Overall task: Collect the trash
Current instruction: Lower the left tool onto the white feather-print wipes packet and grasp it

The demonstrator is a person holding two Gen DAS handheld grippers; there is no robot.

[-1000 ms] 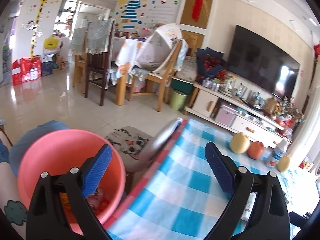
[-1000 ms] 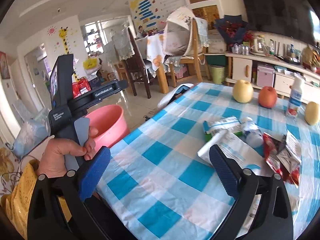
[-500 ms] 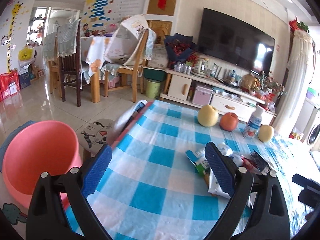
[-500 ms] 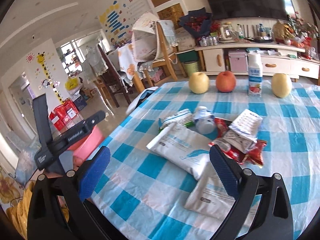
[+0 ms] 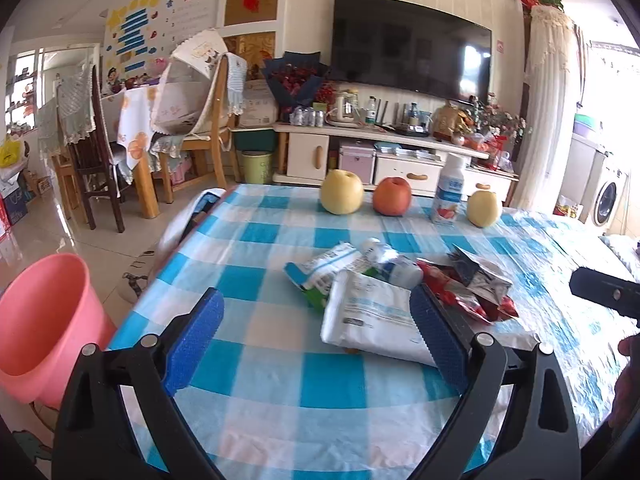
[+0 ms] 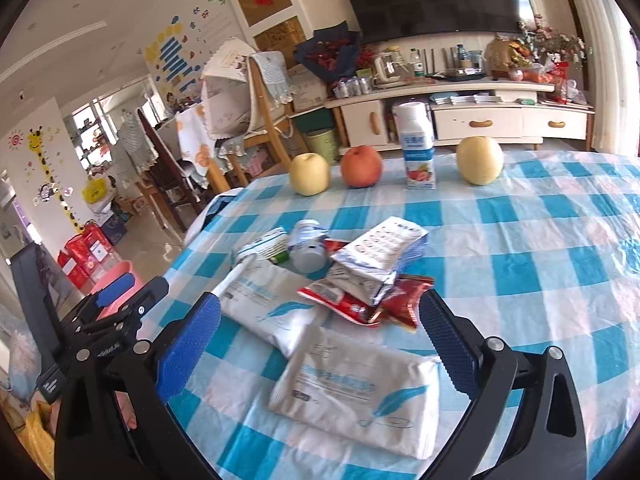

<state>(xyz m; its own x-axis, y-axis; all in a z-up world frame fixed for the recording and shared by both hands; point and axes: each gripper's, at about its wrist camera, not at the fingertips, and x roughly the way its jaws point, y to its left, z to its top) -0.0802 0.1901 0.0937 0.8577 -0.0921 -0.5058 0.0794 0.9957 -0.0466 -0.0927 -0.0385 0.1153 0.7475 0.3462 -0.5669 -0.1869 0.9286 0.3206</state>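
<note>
A heap of trash lies mid-table on the blue checked cloth: two white wet-wipe packs (image 6: 360, 384) (image 6: 264, 304), a red snack wrapper (image 6: 360, 304), a silver foil packet (image 6: 380, 252), a small crushed bottle (image 6: 306, 246) and a white-green packet (image 5: 320, 272). My right gripper (image 6: 320, 344) is open, just short of the nearest white pack. My left gripper (image 5: 316, 336) is open too, facing the heap from the table's left end, its right finger in front of a white pack (image 5: 372, 316). A pink bucket (image 5: 40, 320) stands on the floor at the left.
Two yellow pears (image 5: 342, 192) (image 5: 484, 208), a red apple (image 5: 392, 196) and a small milk bottle (image 5: 448, 192) line the table's far edge. Beyond are a TV cabinet (image 5: 400, 152), a green bin (image 5: 256, 166) and dining chairs (image 5: 200, 120). The left gripper's body (image 6: 100, 328) shows in the right view.
Both grippers have swung from the pink bucket side toward the table. The trash heap now sits in front of both, larger and closer. Both stay open.
</note>
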